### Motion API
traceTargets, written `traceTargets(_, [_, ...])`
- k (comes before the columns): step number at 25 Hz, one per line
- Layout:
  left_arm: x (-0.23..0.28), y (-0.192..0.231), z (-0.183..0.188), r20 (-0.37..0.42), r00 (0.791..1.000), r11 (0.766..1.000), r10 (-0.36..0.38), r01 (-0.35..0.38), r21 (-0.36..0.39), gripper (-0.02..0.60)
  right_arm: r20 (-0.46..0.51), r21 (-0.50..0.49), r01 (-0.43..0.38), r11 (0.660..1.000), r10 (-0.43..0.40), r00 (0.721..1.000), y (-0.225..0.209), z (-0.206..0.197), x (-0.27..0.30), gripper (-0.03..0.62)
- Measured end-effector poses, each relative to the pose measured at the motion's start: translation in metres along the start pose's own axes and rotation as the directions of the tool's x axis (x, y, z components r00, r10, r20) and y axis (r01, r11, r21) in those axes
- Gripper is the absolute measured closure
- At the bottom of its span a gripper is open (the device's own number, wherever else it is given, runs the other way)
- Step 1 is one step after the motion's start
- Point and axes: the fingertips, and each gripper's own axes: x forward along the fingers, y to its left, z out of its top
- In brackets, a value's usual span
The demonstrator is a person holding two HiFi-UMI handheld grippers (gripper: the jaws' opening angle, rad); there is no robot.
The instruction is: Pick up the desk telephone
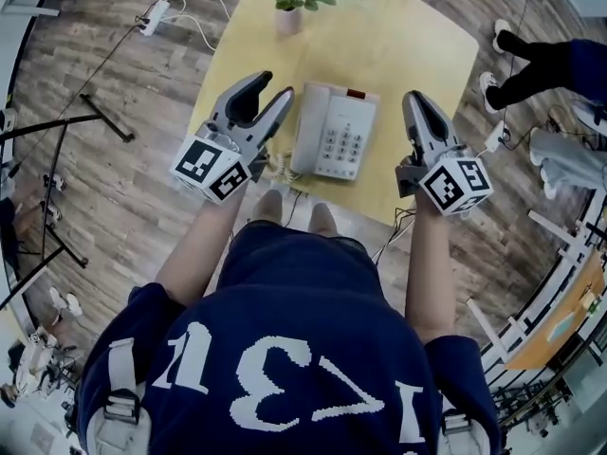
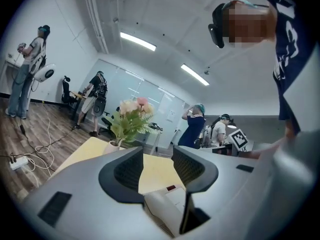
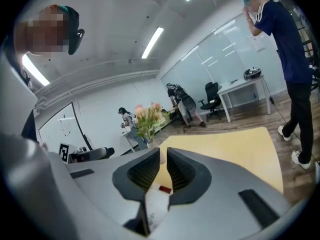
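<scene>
A white desk telephone [image 1: 332,131] with a keypad lies flat on the yellow table [image 1: 408,45], its handset on the left side. My left gripper [image 1: 275,85] hovers just left of the phone, jaws open and empty. In the left gripper view the gripper [image 2: 157,156] points level across the table, and the phone's white edge [image 2: 167,209] shows low between the jaws. My right gripper [image 1: 414,96] hangs just right of the phone, shut on nothing. In the right gripper view the gripper [image 3: 163,154] has the phone [image 3: 157,196] showing beneath its closed tips.
A vase of flowers [image 1: 289,12] stands at the table's far edge, behind the phone. A power strip with cables [image 1: 156,12] and black stand legs [image 1: 104,117] lie on the wooden floor at left. A person's feet [image 1: 498,41] are by the table's right corner.
</scene>
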Motion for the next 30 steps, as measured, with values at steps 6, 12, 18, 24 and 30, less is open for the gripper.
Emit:
traceTargets(6, [0.013, 0.013, -0.072, -0.178, 0.98, 0.991, -0.091, 0.071, -0.113, 0.335, -0.188, 0.13, -0.03, 0.991, 0.054, 0.981, -0.022, -0.078, 0.015, 0.441])
traceTargets(12, [0.013, 0.018, -0.131, -0.334, 0.922, 0.926, -0.197, 0.063, -0.372, 0.28, -0.295, 0.312, -0.05, 0.949, 0.147, 0.944, -0.022, -0.141, 0.015, 0.362])
traceTargets(18, [0.021, 0.007, -0.146, -0.385, 0.869, 0.889, -0.312, 0.124, -0.44, 0.267, -0.377, 0.367, -0.079, 0.927, 0.226, 0.898, -0.016, -0.178, 0.013, 0.338])
traceTargets(24, [0.019, -0.002, -0.166, -0.499, 0.797, 0.866, -0.34, 0.059, -0.497, 0.253, -0.395, 0.407, -0.096, 0.909, 0.269, 0.878, -0.01, -0.188, 0.014, 0.329])
traceTargets(30, [0.025, -0.012, -0.182, -0.531, 0.757, 0.836, -0.38, 0.036, -0.548, 0.239, -0.385, 0.426, -0.095, 0.9, 0.276, 0.881, -0.008, -0.185, 0.022, 0.329])
